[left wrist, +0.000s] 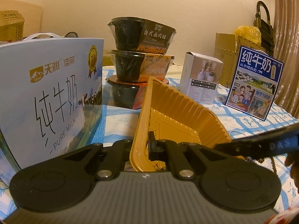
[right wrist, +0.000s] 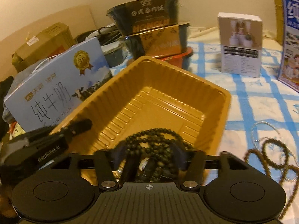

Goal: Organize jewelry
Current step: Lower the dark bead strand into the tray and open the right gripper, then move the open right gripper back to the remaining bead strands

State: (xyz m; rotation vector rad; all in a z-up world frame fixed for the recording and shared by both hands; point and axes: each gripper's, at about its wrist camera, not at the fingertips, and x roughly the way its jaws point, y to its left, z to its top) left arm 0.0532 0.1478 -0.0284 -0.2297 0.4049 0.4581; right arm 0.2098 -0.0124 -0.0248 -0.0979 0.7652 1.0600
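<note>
A yellow-brown plastic tray (left wrist: 179,115) (right wrist: 149,93) stands on the checked cloth. My left gripper (left wrist: 138,147) is shut on the tray's near left rim and tilts it. My right gripper (right wrist: 149,160) is over the tray's near edge with its fingers apart; a dark beaded necklace (right wrist: 157,145) lies bunched between them, and I cannot tell if they hold it. A brown beaded strand (right wrist: 271,156) and a thin silver chain (right wrist: 261,128) lie on the cloth to the tray's right. The right gripper's finger (left wrist: 261,143) shows in the left wrist view.
A blue milk carton box (left wrist: 50,97) (right wrist: 58,87) stands left of the tray. Three stacked instant-rice bowls (left wrist: 140,59) (right wrist: 155,31) stand behind it. A small white box (left wrist: 201,80) (right wrist: 241,44) and a blue milk box (left wrist: 256,82) stand at the right.
</note>
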